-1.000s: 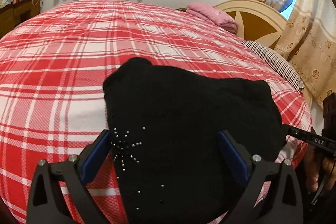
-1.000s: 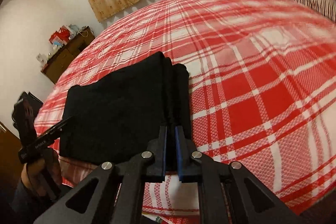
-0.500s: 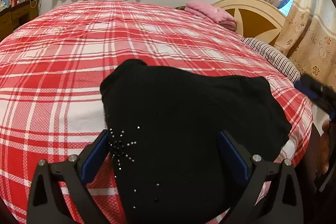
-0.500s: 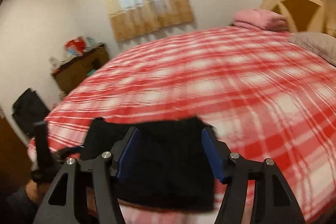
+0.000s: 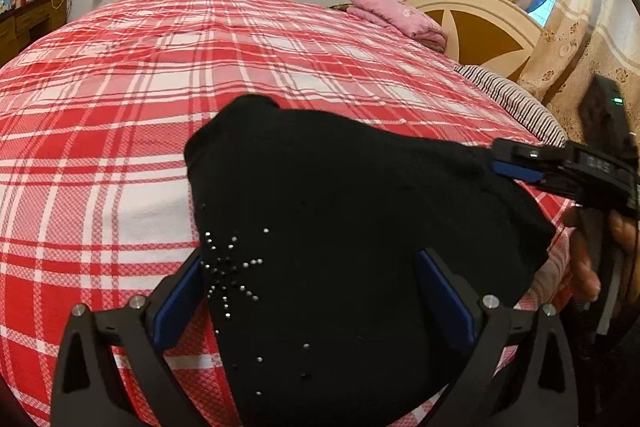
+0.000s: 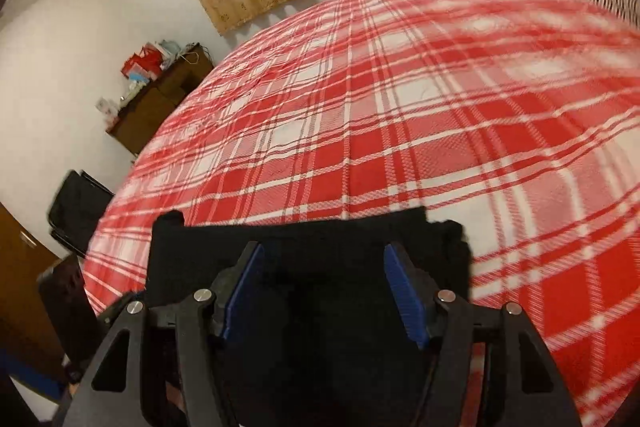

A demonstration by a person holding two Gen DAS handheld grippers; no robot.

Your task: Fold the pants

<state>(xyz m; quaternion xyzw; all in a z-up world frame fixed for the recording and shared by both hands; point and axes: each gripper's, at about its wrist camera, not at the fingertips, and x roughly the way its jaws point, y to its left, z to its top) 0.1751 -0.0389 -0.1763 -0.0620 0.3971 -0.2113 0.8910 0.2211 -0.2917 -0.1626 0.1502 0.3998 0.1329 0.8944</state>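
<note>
The black pants (image 5: 340, 227) lie folded into a compact bundle near the front edge of the bed; small studs form a star on the cloth. My left gripper (image 5: 308, 259) hovers open just above the bundle, its blue pads wide apart on either side and not pressing. In the left wrist view my right gripper (image 5: 516, 163) reaches in from the right, at the bundle's right corner. The right wrist view shows that gripper (image 6: 324, 249) open over the pants (image 6: 308, 239), with cloth below and between the pads but not pinched.
A red and white plaid cover (image 5: 120, 147) spreads over the whole bed. A folded pink blanket (image 5: 400, 19), a striped pillow (image 5: 520, 103) and the headboard (image 5: 480, 27) are at the far end. A wooden dresser (image 6: 160, 107) stands by the wall. A hand (image 5: 588, 267) holds the right gripper.
My right gripper, shut on the pants' folded edge a second ago, has opened and swung round to the bundle's corner. The left gripper and the pants have stayed put.
</note>
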